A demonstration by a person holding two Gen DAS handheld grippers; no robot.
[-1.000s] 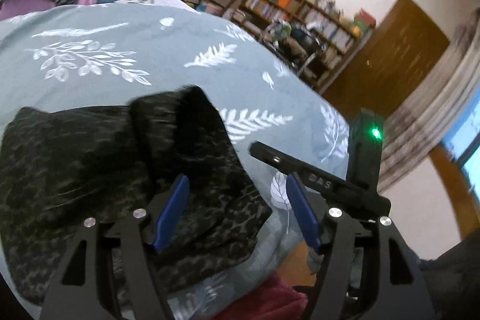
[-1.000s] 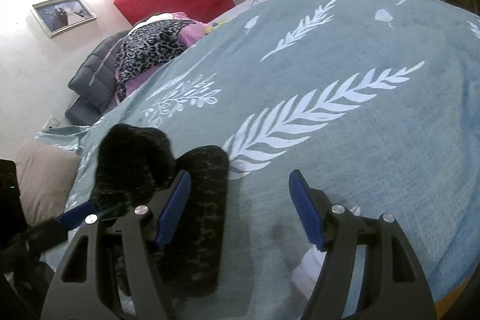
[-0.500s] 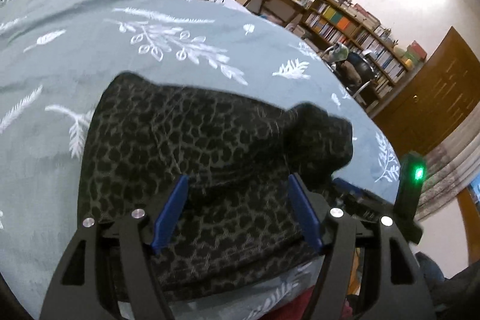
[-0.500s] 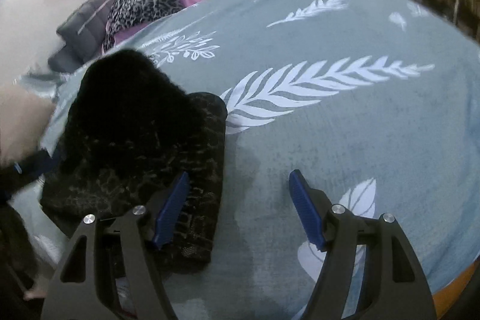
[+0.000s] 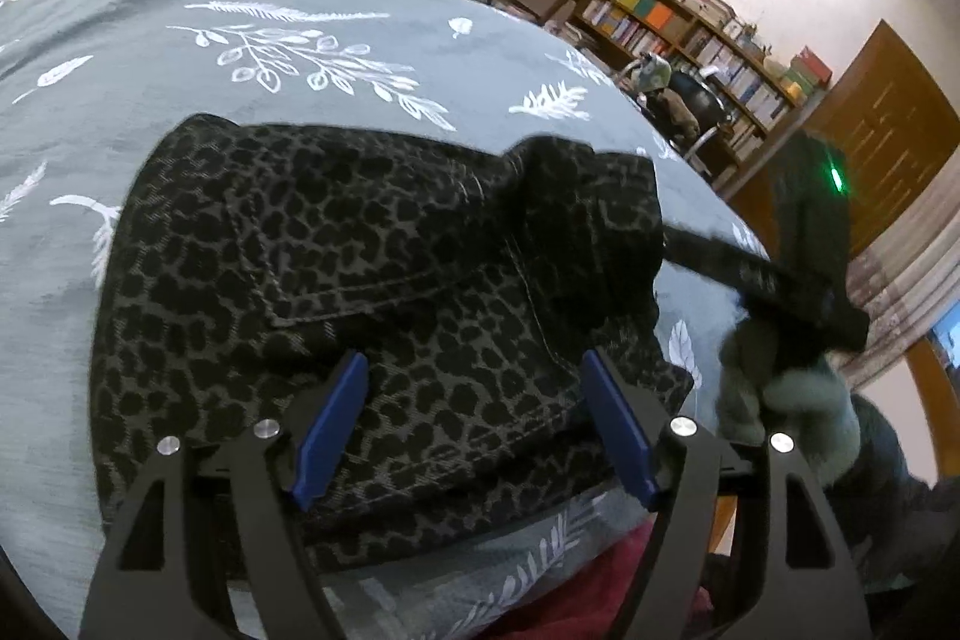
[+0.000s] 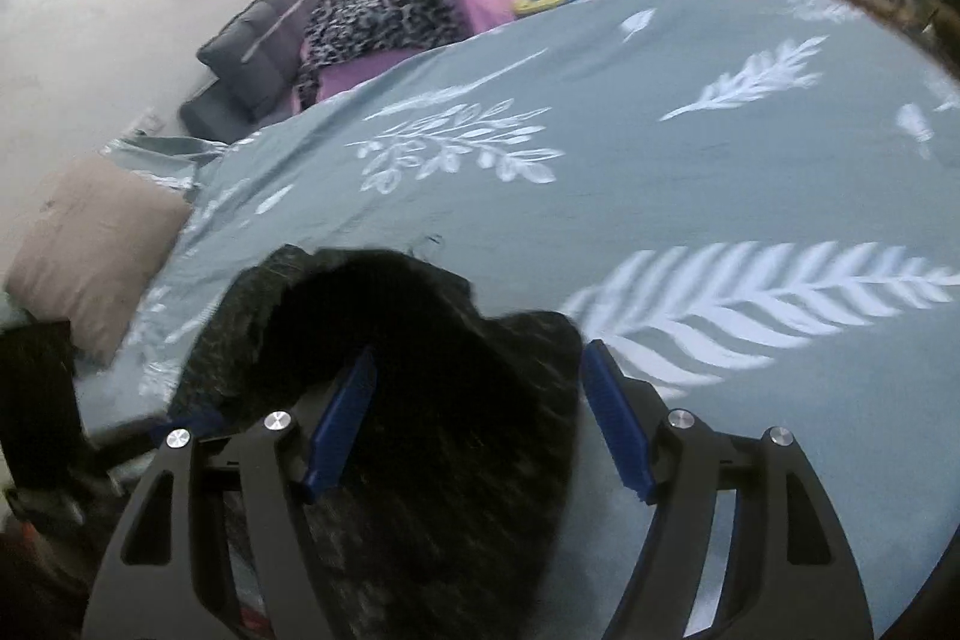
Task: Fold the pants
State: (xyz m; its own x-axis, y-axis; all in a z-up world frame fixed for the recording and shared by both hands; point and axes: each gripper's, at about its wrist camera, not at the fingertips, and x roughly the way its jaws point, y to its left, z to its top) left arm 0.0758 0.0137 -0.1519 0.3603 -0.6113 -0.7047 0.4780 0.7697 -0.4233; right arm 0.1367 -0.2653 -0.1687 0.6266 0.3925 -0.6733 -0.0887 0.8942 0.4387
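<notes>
The pants, dark with a leopard print, lie as a compact folded stack on the grey-green leaf-print bedspread, near its front edge, and both tools hang over them pointing down at a slant. The left gripper has its jaws spread, and they have just been opening wider; the blue pads stand to either side of the stack's near part, above the cloth and pinching nothing, which reads as a release so that the fold settles flat under its own weight. Ahead of these jaws and to their right, a raised hump of fabric sits at the stack's far corner, the one part not yet lying flat. The right gripper also has its jaws apart, with that dark bunched cloth between them and just ahead; the picture is blurred, but the pads do not appear to press on it. In my judgement it is placed there to flatten or tuck that hump. The folding looks nearly finished.
</notes>
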